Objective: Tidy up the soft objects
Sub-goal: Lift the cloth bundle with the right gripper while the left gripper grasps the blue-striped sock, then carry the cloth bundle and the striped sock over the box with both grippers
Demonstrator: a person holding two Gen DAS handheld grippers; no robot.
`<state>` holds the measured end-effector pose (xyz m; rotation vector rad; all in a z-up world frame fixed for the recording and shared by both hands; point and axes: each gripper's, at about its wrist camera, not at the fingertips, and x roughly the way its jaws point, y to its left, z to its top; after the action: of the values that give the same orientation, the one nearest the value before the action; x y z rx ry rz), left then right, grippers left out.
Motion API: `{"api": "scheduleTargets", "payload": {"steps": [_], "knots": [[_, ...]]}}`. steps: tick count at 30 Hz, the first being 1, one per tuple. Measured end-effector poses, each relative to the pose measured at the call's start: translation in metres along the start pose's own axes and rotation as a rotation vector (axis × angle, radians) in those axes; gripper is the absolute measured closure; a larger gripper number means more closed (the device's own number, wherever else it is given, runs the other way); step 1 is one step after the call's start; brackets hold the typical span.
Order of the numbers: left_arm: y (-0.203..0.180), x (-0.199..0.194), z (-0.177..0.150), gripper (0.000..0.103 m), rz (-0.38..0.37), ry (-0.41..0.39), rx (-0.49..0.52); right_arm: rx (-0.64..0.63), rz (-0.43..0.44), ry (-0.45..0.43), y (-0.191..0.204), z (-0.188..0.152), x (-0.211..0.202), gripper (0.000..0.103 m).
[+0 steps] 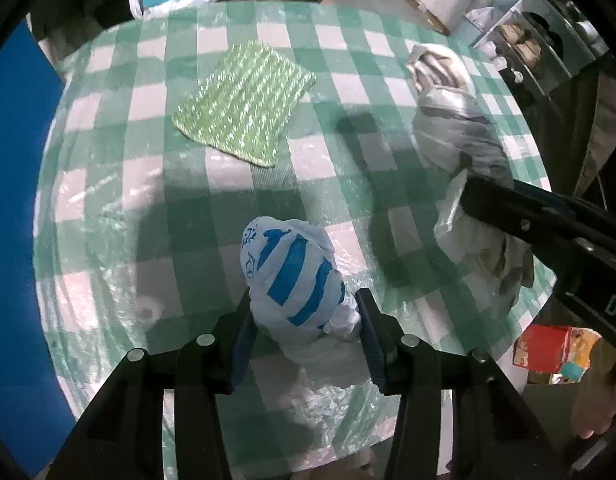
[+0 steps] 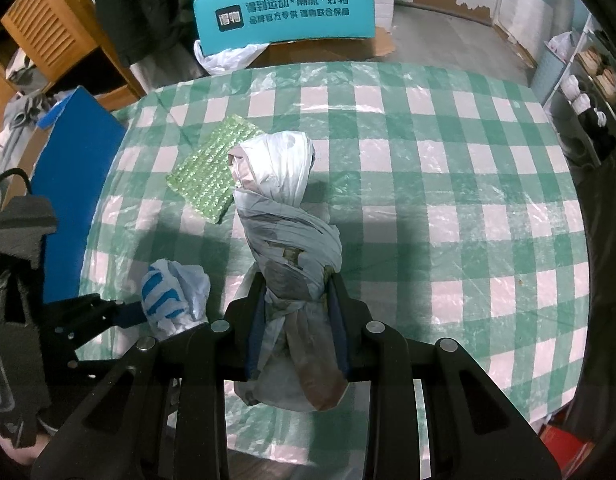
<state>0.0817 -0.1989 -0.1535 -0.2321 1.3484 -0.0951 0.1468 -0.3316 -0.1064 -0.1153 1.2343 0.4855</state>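
A green-and-white checked tablecloth (image 2: 448, 184) under clear plastic covers the table. Beyond its far edge stands a teal box (image 2: 285, 12) with printed characters — beside it, a blue board (image 2: 75, 168) and what seems a shoe rack (image 2: 588, 80).

You are looking at a green-and-white checked plastic tablecloth (image 2: 448, 168) that is glinting under a shiny light-green woven cloth pad (image 1: 243, 104). A knotted white plastic bag with bold blue stripes (image 1: 293, 276) is showing beside a twisted grey-and-white plastic bag with brownish blotches (image 2: 287, 240). A teal cardboard sign with white lettering (image 2: 285, 10) is standing out behind.
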Motion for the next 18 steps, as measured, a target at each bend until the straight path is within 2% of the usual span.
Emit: {"api": "scheduleTargets", "payload": {"steps": [12, 18], "knots": [[0.001, -0.034, 0.005, 0.055, 0.050, -0.108, 0.064, -0.033, 0.010, -0.045, 0.019, 0.009, -0.019, 0.076], [0.017, -0.059, -0.001, 0.055, 0.071, -0.162, 0.083, -0.054, 0.023, -0.073, 0.031, 0.014, -0.031, 0.076]]}}
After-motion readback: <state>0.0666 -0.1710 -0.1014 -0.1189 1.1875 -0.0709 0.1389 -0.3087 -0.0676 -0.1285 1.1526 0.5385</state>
